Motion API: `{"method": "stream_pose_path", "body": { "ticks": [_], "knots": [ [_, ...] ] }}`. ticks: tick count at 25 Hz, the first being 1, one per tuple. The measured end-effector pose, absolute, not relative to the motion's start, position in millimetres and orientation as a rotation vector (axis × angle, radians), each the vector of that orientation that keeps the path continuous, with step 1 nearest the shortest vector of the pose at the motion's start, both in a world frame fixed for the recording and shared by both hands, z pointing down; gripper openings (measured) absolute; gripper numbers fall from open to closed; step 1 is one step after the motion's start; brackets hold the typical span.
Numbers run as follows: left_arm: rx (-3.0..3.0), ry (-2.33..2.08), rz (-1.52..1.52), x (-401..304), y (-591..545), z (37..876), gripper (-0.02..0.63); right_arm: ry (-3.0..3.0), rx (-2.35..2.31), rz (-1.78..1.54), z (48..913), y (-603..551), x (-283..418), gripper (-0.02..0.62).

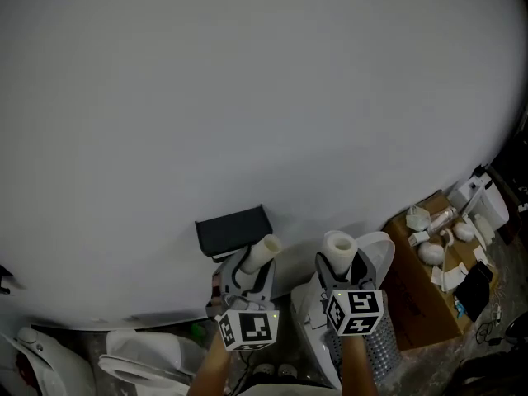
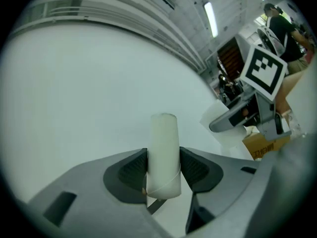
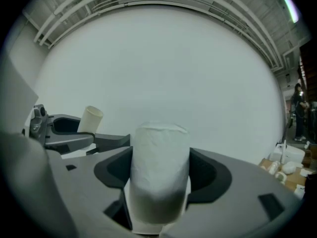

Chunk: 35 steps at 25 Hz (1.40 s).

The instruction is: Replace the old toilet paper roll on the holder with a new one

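A dark holder (image 1: 233, 229) is fixed to the white wall. Just right of it and a little lower, my left gripper (image 1: 254, 264) is shut on a bare cream cardboard tube (image 1: 262, 252). In the left gripper view the tube (image 2: 163, 155) stands upright, pinched between the pads of the left gripper (image 2: 163, 171). My right gripper (image 1: 340, 264) is shut on a full white toilet paper roll (image 1: 339, 246), held beside the left one. That roll (image 3: 159, 167) fills the jaws of the right gripper (image 3: 159, 177), and the tube (image 3: 90, 119) shows off to its left.
White toilets stand at the lower left (image 1: 136, 360) and behind the right gripper (image 1: 378, 254). An open cardboard box (image 1: 417, 291) with white items sits on the floor at the right. A person (image 2: 280, 26) stands far off in the left gripper view.
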<state>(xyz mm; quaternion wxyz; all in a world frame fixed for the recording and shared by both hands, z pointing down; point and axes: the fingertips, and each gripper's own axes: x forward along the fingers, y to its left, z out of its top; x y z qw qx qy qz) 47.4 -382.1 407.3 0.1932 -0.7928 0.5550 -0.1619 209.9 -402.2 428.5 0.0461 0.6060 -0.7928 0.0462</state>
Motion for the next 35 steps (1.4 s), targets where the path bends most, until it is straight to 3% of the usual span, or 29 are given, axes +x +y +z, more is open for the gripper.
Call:
{"method": "stream_pose_path", "body": {
  "ticks": [10,19,35],
  "knots": [
    [-2.293,1.999,-0.032,-79,-354,392,0.202,-2.497,1.718,0.148,439,-403,159,0.316],
    [-2.255,2.146,0.066,-127,-331,399,0.202,-2.490,1.637,0.094,445,-411,140,0.316],
    [-2.194,2.196,0.036,-158,-302,396,0.202,-1.717,0.948,-0.992,507,-467,108,0.316]
  ]
}}
